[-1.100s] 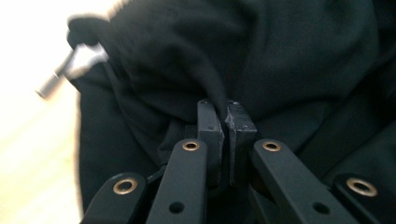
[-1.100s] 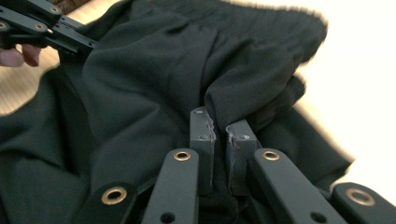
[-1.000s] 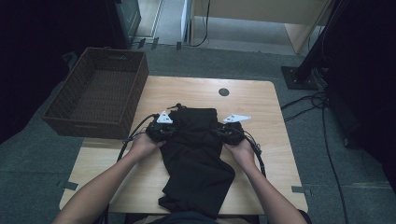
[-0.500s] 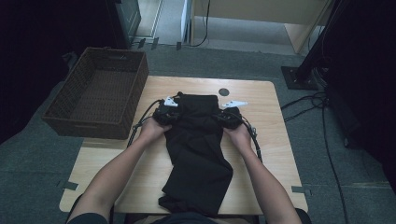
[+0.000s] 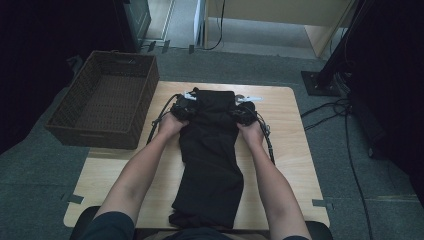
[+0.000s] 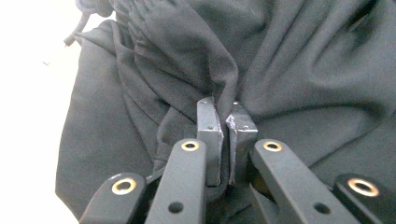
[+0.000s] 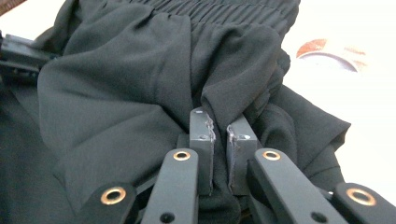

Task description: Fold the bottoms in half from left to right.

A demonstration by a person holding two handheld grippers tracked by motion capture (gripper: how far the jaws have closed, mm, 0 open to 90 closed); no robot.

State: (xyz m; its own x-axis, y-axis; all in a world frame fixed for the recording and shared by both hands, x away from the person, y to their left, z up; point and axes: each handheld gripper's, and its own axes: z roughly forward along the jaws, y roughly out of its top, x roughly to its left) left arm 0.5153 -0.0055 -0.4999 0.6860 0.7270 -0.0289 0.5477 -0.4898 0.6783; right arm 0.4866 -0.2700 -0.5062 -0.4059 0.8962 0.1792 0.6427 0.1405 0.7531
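A wicker basket (image 5: pixel 102 102) is sitting at the far left, just off the desk (image 5: pixel 295 150) edge. Next comes the left tool (image 5: pixel 181 107), which is clamping a fold of the black garment (image 5: pixel 210 160) near its far left corner; in the left gripper view the left tool (image 6: pixel 226 122) is pinching cloth between nearly closed jaws. The garment is lying down the middle of the desk, its long axis running from the far edge toward the person, with the near end hanging at the desk's front edge. To the right, the right tool (image 5: pixel 244 111) is gripping the far right corner in the same way; in the right gripper view the right tool (image 7: pixel 218 125) is biting a bunched fold just below the gathered waistband (image 7: pixel 233 14). Both hands are sitting level with each other at the far end, neither nearer, so the rest of the cloth is trailing back toward the person and any fold would likely be coming lengthwise.
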